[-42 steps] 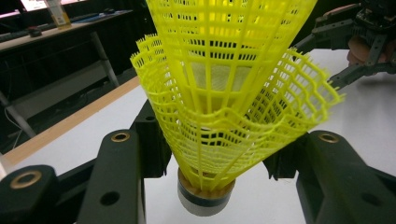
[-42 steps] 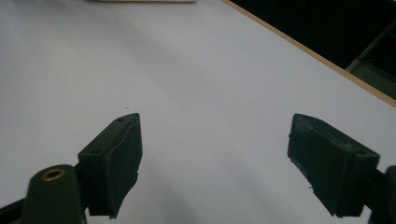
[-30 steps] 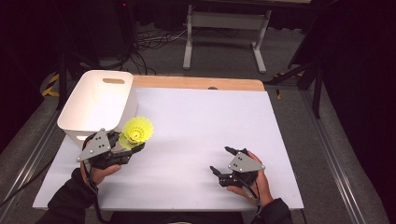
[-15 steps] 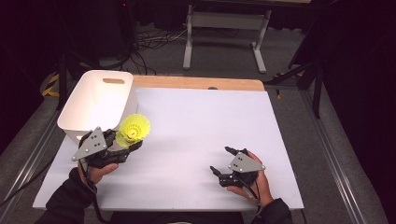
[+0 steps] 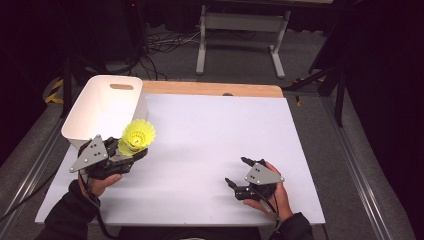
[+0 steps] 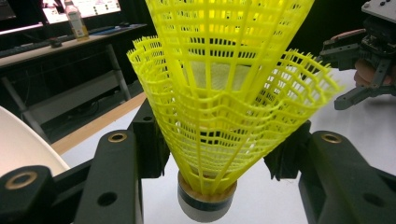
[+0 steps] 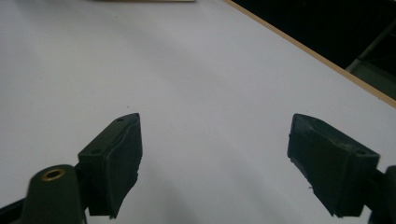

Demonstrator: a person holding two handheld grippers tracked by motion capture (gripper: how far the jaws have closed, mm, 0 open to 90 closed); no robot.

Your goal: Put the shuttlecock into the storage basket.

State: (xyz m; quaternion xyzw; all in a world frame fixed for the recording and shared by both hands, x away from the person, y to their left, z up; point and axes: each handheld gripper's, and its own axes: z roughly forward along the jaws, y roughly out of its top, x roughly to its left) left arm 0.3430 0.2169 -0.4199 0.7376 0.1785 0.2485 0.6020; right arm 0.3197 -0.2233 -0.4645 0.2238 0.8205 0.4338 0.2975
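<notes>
Left hand-held gripper [image 6: 210, 154] clenches a yellow plastic mesh shuttlecock [image 6: 224, 93], cork base down; right hand-held gripper [image 7: 215, 168] gapes empty.

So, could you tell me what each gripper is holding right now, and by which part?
The left gripper holds the yellow shuttlecock by the lower, narrow part of its mesh skirt, just above the cork. The right gripper is open and holds nothing.

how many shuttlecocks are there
1: a yellow shuttlecock held between the jaws of the left gripper, beside the white bin. The bin's inside is partly out of sight, so more could be hidden there.
</notes>
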